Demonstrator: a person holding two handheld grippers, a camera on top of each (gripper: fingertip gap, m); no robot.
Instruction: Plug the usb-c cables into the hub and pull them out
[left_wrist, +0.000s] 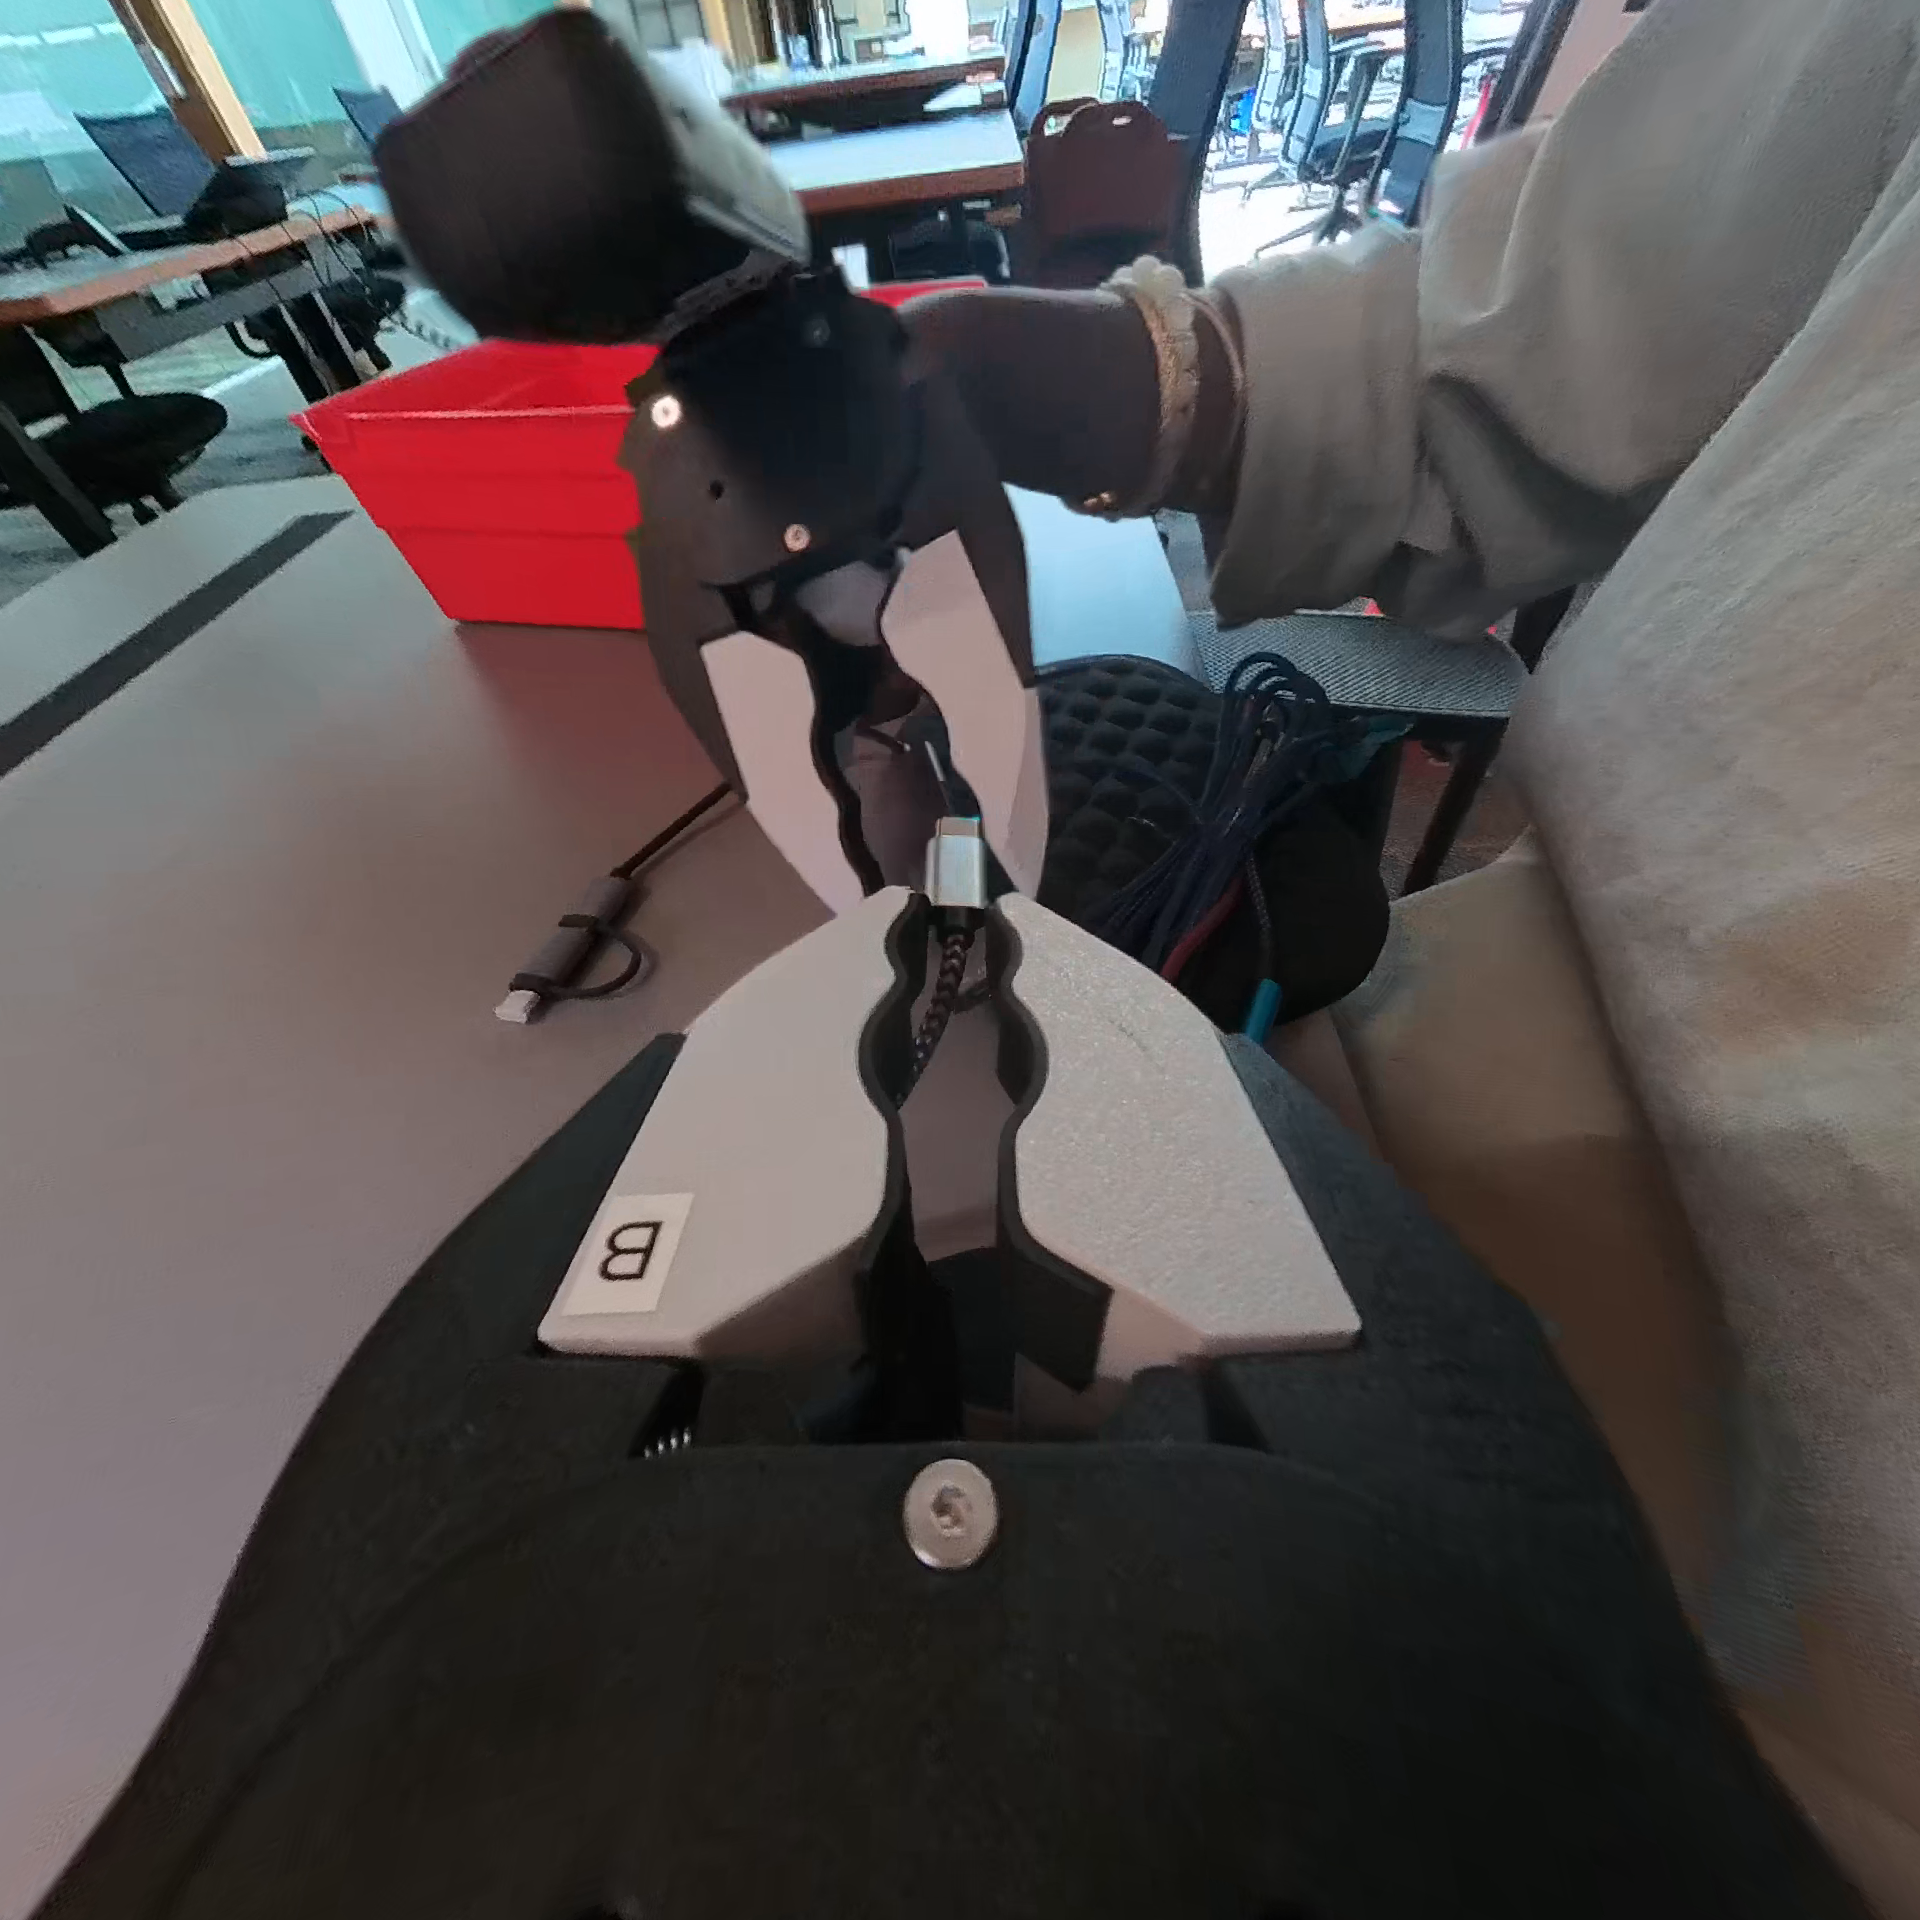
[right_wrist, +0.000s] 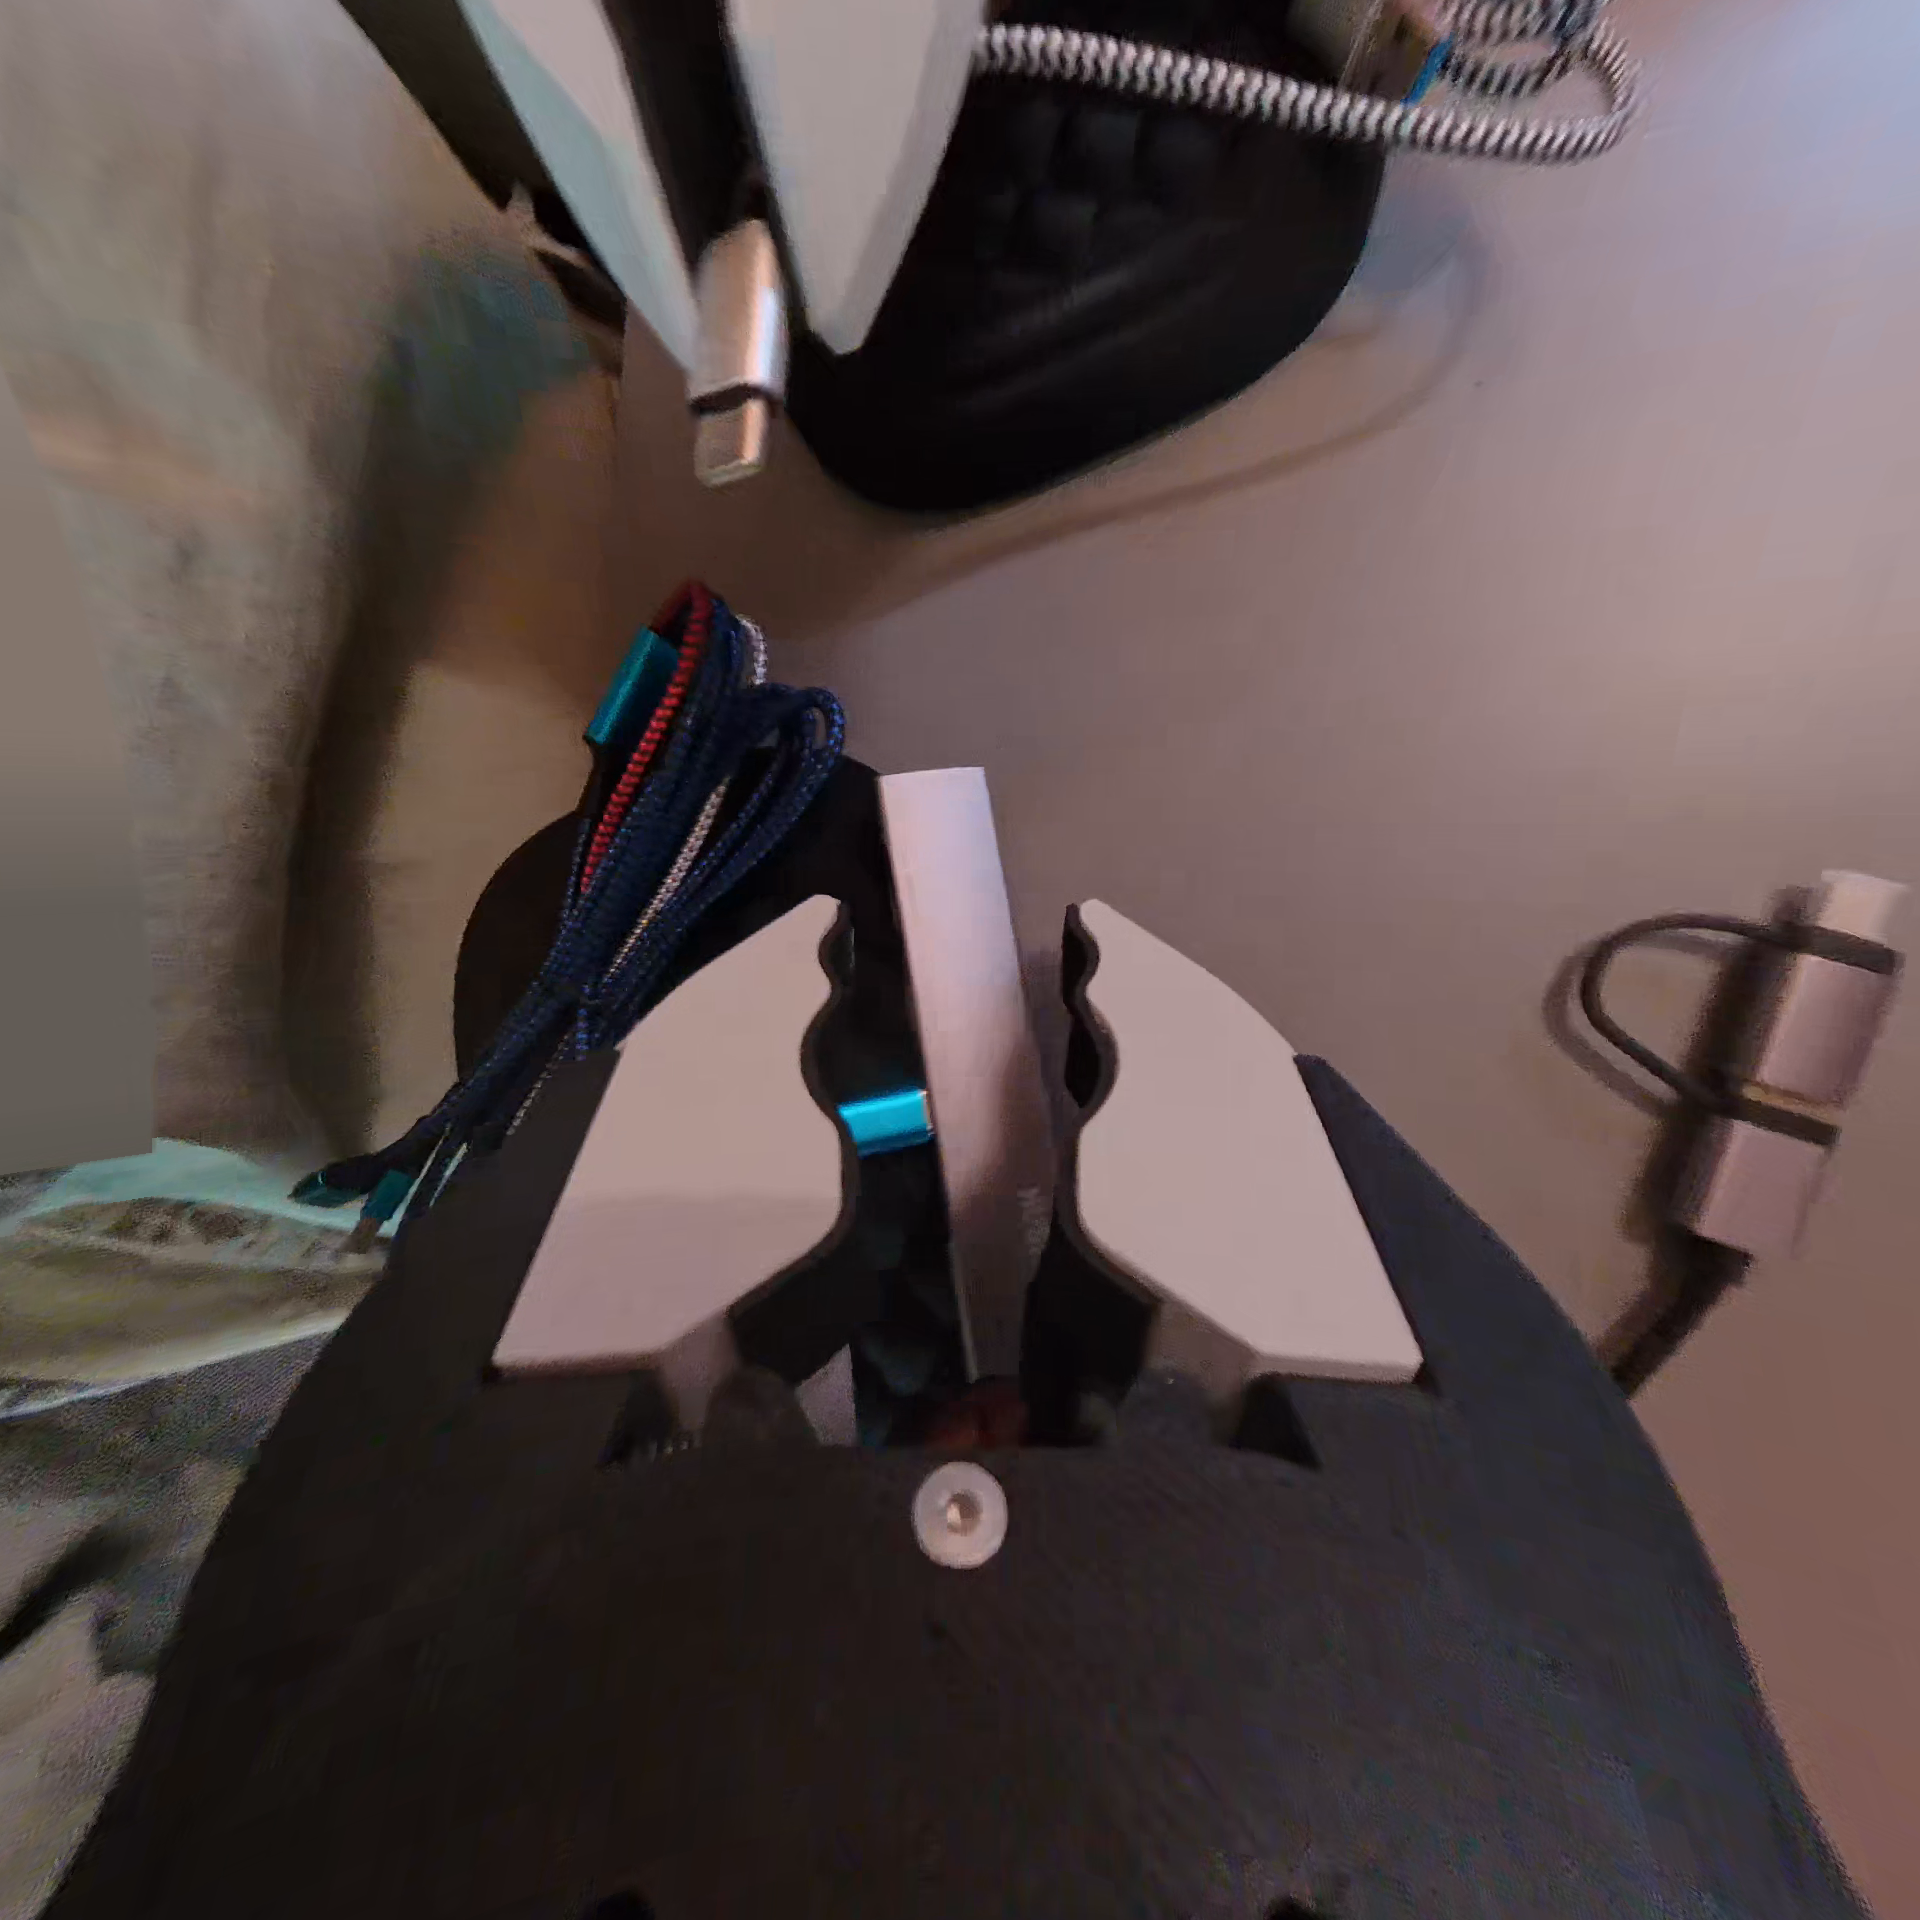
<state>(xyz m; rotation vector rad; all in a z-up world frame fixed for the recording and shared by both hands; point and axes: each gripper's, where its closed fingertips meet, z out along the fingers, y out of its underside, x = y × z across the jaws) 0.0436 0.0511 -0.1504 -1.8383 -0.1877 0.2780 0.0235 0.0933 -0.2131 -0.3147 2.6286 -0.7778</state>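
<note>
My left gripper (left_wrist: 951, 909) is shut on a silver USB-C plug (left_wrist: 951, 857) with a black-and-white braided cable. The plug sticks out past the fingertips. In the right wrist view the left gripper (right_wrist: 764, 332) comes in from the top with that plug (right_wrist: 738, 353) pointing at the hub, a gap still between them. My right gripper (right_wrist: 956, 914) is shut on the silver hub (right_wrist: 940, 883), held on edge between the jaws. A blue plug (right_wrist: 883, 1122) sits in the hub's left side. In the left wrist view the right gripper (left_wrist: 935, 810) points down, just beyond the silver plug.
A bundle of blue and red braided cables (right_wrist: 675, 831) lies on a black pouch (left_wrist: 1122, 758) at the table's edge. A grey adapter cable (left_wrist: 582, 945) lies on the table (left_wrist: 260, 831). A red bin (left_wrist: 488, 488) stands behind. A person's beige sleeve (left_wrist: 1455, 364) is at the right.
</note>
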